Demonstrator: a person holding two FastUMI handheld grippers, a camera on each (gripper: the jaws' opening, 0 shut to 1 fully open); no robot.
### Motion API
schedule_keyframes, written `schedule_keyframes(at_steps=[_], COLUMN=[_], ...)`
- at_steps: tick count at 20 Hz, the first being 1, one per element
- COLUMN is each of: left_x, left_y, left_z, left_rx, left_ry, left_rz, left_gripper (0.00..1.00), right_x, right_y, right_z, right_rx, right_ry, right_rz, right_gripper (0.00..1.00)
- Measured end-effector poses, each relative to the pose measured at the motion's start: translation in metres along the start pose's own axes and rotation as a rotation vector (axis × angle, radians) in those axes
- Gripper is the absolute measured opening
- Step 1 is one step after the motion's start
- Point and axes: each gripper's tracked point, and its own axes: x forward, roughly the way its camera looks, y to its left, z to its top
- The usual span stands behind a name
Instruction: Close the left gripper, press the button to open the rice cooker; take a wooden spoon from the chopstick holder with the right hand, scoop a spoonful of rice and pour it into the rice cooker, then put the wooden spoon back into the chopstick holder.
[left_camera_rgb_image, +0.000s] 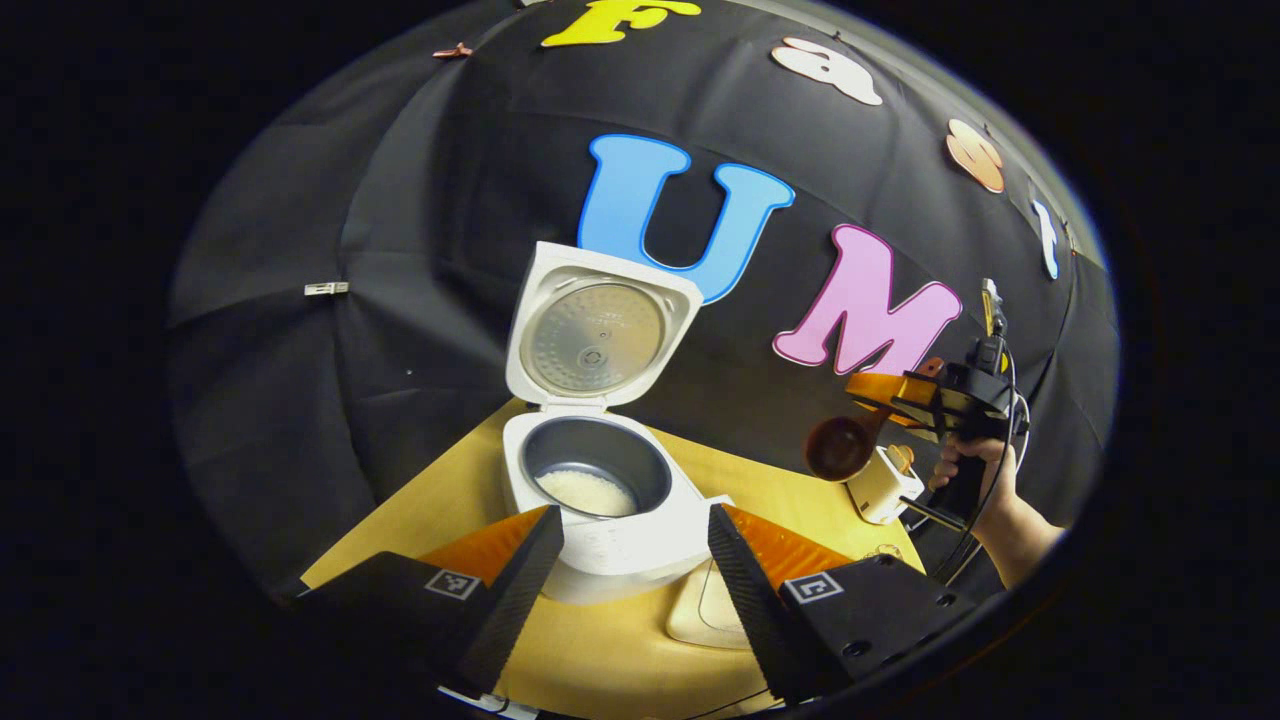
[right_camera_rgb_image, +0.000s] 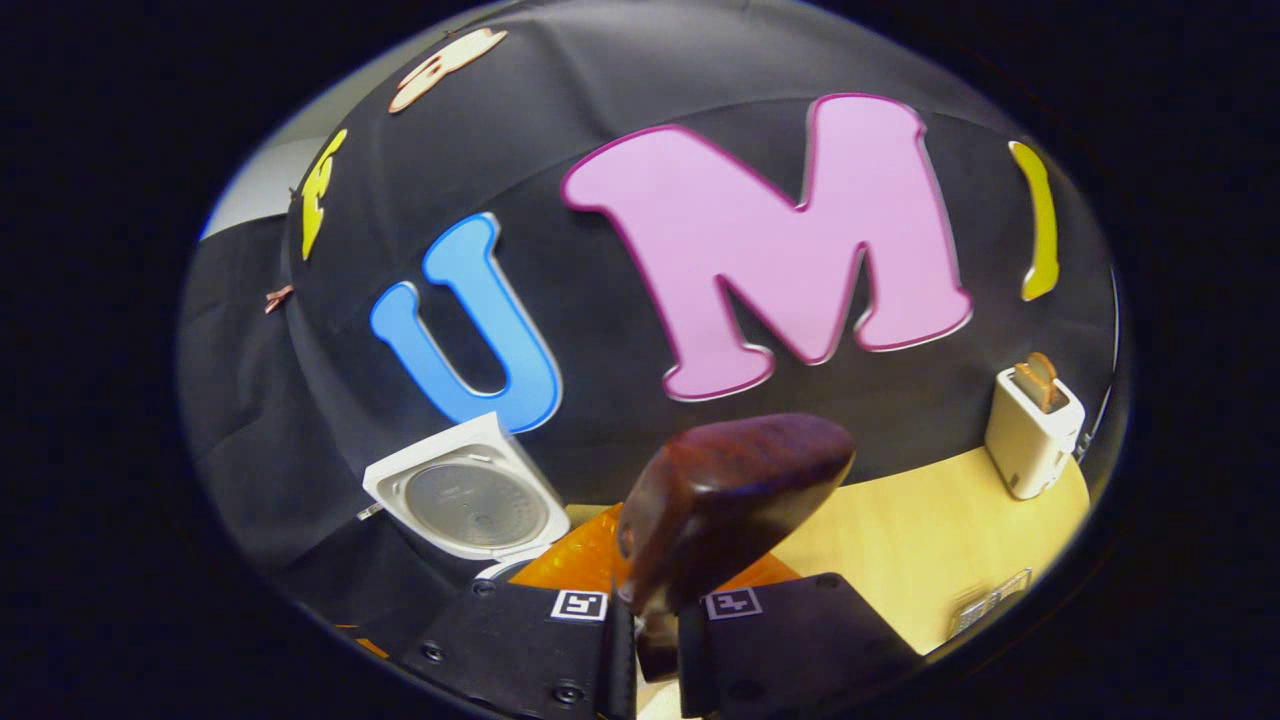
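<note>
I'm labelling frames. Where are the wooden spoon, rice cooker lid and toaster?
wooden spoon (right_camera_rgb_image: 735, 495), right gripper view, bowl's back.
rice cooker lid (left_camera_rgb_image: 597, 335), left gripper view, inner metal plate.
toaster (right_camera_rgb_image: 1030, 435), right gripper view, front wall.

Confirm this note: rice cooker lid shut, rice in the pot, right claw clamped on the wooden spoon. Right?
One thing is wrong: the rice cooker lid stands open, as the left gripper view shows. The rest holds: rice lies in the pot, and the right claw is clamped on the wooden spoon.
</note>
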Motion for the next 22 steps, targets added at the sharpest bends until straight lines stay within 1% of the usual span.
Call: schedule_keyframes(at_steps=[2, 5, 7, 9, 11, 14, 16, 19, 22], left_x=[0.004, 0.009, 0.012, 0.014, 0.014, 0.016, 0.017, 0.019, 0.02], left_y=[-0.01, -0.012, -0.011, -0.018, -0.025, -0.034, -0.04, -0.054, -0.061], left_z=[0.001, 0.007, 0.008, 0.009, 0.011, 0.006, 0.0, -0.009, -0.017], left_rx=[0.025, 0.032, 0.01, -0.004, 0.007, 0.001, -0.009, -0.005, 0.044], left_ry=[-0.002, -0.013, -0.019, -0.024, -0.042, -0.048, -0.048, -0.045, -0.036], left_rz=[-0.007, 0.024, 0.05, 0.058, 0.067, 0.096, 0.12, 0.123, 0.126], left_gripper=[0.94, 0.94, 0.94, 0.94, 0.94, 0.94, 0.94, 0.94, 0.94], right_x=[-0.013, -0.04, -0.06, -0.077, -0.089, -0.101, -0.105, -0.107, -0.106], right_y=[-0.046, -0.119, -0.166, -0.211, -0.248, -0.291, -0.309, -0.33, -0.345], right_z=[0.014, 0.028, 0.027, 0.022, 0.012, -0.012, -0.033, -0.061, -0.083], right_rx=[0.009, 0.03, 0.043, 0.073, 0.12, 0.141, 0.15, 0.165, 0.152], right_ry=[-0.021, -0.045, -0.053, -0.049, -0.042, -0.018, 0.013, 0.044, 0.067], right_rz=[-0.069, -0.167, -0.239, -0.31, -0.358, -0.402, -0.414, -0.415, -0.423], right_gripper=[0.2, 0.2, 0.2, 0.2, 0.2, 0.2, 0.2, 0.21, 0.21])
